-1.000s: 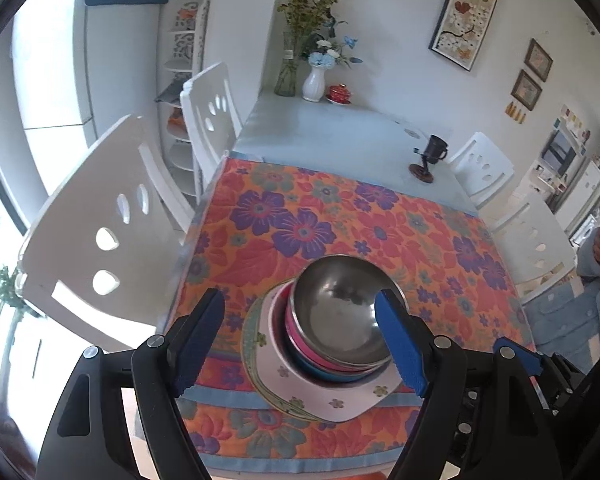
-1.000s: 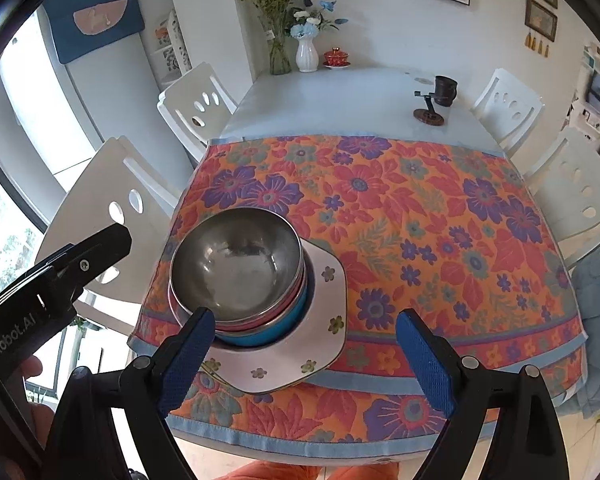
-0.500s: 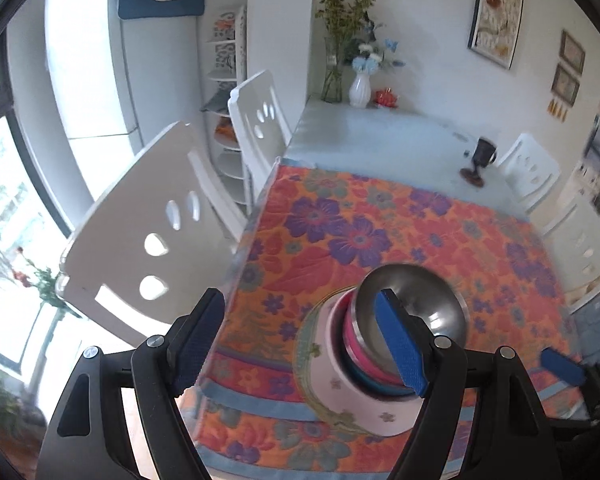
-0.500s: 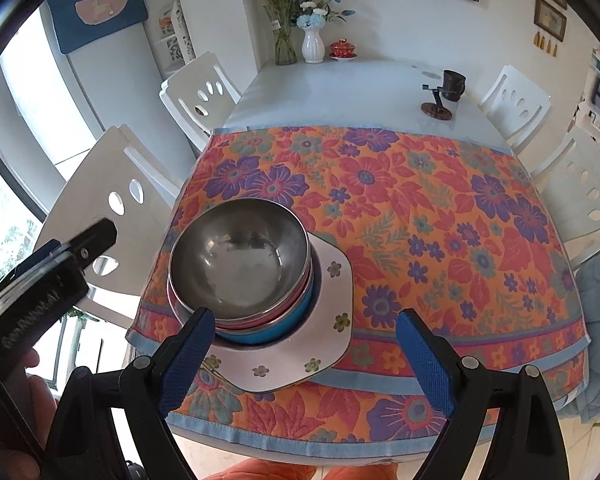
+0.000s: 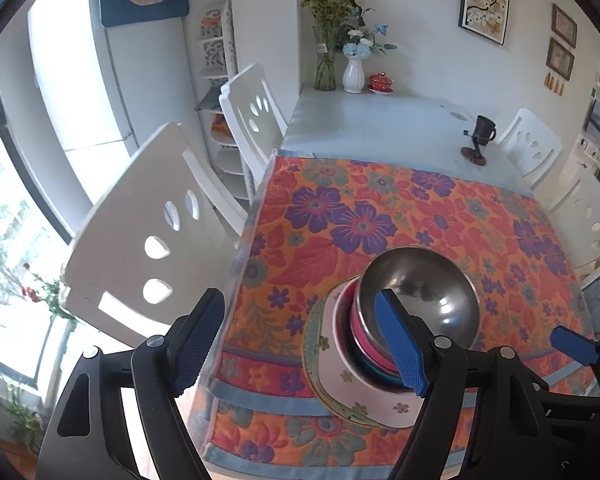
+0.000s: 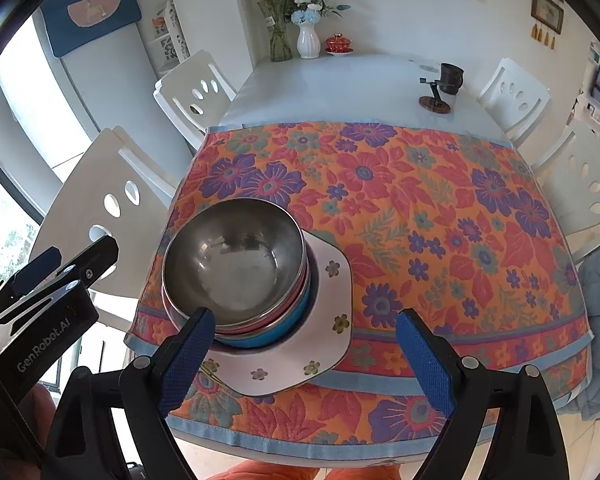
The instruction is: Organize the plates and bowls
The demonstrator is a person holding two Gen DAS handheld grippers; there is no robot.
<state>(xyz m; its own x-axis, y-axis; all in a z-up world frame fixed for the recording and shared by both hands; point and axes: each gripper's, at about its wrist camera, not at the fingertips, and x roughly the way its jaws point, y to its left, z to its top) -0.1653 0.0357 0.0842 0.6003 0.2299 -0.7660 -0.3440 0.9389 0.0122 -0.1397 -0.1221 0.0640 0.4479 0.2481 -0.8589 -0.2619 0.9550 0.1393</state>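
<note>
Floral tablecloth (image 6: 440, 220), near-left corner: steel bowl (image 6: 234, 264) nested atop coloured bowls on flowered plates (image 6: 324, 344); stacking apparently complete. Left tongs (image 5: 300, 344) and right tongs (image 6: 304, 356) spread, empty.

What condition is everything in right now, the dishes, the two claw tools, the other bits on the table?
Steel bowl: empty, upright, top of the stack.
Pink bowl: nested under the steel bowl.
Blue bowl: nested beneath the pink one.
White flowered plate: flat under the bowls.
Green-rimmed plate: at the bottom.
Left gripper: open, empty.
Right gripper: open, empty.
White vase: upright, holding flowers.
</note>
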